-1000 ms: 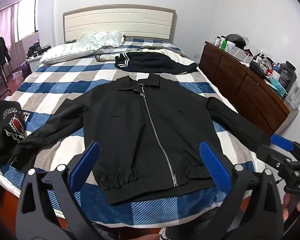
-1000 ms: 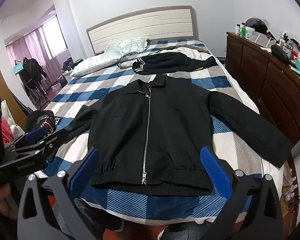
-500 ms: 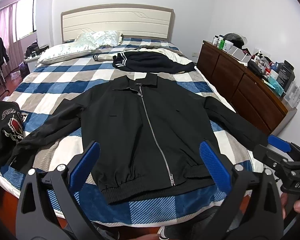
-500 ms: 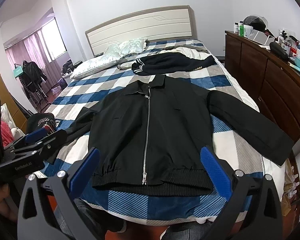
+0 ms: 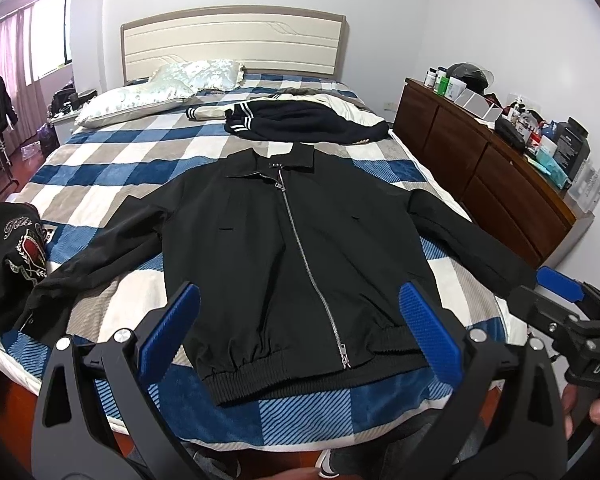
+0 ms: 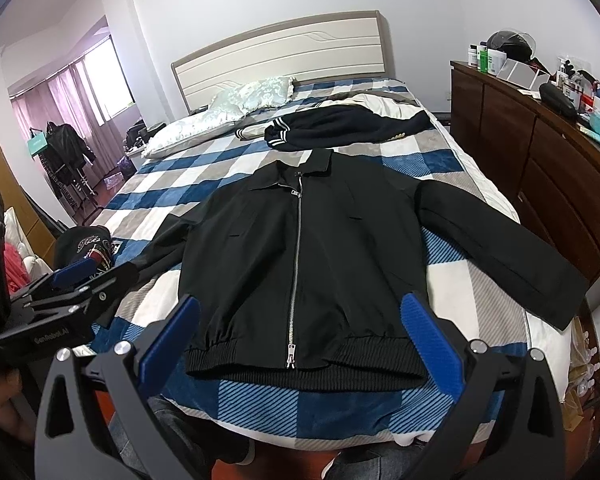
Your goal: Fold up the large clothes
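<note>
Left wrist view: the left gripper [image 5: 296, 328] is spread wide with nothing in it, and the right gripper [image 6: 298, 330] is the same. Straight ahead of both sits the black jacket [image 5: 292, 248], zipped and flat on the checked bed [image 5: 112, 168], hem nearest the jaws, collar farthest, sleeves splayed out sideways. Each gripper looks closest to its own side's sleeve, so I'd guess sleeves first. Beyond the collar lies a striped dark garment [image 5: 300, 120]; an embroidered black one [image 5: 12, 256] touches the left cuff.
</note>
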### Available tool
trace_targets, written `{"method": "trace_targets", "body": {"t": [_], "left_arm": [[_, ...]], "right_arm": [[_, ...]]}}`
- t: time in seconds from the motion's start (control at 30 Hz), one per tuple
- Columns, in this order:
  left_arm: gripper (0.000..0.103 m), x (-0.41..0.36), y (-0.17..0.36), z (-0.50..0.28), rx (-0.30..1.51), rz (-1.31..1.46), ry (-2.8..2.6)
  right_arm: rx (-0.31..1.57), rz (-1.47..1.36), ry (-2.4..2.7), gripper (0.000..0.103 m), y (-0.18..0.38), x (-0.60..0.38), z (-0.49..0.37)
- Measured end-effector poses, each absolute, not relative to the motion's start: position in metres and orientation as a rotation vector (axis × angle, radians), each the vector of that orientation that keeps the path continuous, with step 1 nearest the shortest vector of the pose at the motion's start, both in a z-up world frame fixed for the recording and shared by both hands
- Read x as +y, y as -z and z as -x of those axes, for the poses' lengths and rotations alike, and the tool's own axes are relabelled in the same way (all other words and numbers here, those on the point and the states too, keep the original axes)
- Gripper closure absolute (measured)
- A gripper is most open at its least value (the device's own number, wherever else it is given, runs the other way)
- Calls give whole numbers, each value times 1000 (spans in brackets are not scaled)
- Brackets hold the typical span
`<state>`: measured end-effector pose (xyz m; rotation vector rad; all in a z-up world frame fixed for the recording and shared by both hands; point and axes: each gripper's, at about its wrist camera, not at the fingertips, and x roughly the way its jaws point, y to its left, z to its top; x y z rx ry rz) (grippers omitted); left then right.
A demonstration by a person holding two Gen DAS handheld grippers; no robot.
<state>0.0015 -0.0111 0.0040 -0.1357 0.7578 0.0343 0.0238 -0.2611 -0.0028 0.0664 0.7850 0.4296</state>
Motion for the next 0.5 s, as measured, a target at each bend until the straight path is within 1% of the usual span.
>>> {"method": "trace_targets", "body": {"t": [0.5], "left_arm": [[5,-10,0,1,772,136,-19]], "right_arm": [[795,-85,-447,4,6,-260,-22]]}}
